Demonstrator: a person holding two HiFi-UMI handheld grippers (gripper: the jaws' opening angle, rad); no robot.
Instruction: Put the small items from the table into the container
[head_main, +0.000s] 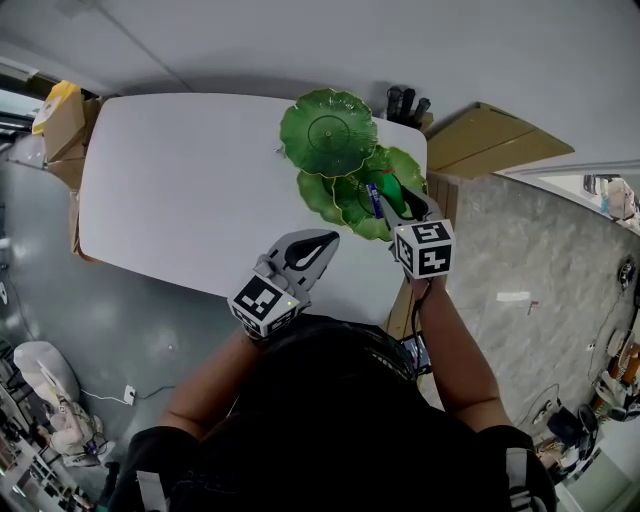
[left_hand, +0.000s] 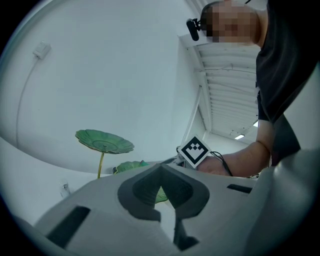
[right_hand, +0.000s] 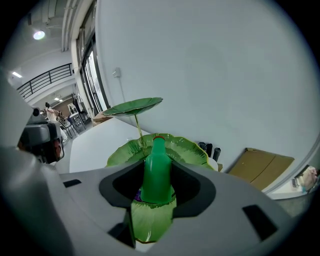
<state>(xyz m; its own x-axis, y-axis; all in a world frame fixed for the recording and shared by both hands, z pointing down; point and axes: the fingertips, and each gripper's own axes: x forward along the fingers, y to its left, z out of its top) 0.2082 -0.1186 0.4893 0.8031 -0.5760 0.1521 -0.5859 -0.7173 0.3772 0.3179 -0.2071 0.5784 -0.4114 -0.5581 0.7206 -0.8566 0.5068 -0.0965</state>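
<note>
The right hand-held gripper (right_hand: 157, 186) grips a small green bottle (right_hand: 156, 162) upright by its body, poised over the lower green leaf dish (right_hand: 189, 148) at the far right corner of the white bench (head_main: 180, 180). The left hand-held gripper (left_hand: 162, 192) hangs near the bench's front edge, jaws closed on nothing. The dish looks shallow and wavy, so a bottle released upright may well topple and roll over the rim. The thin stem (right_hand: 138, 131) of the upper leaf (head_main: 328, 130) stands close by and could be knocked.
</note>
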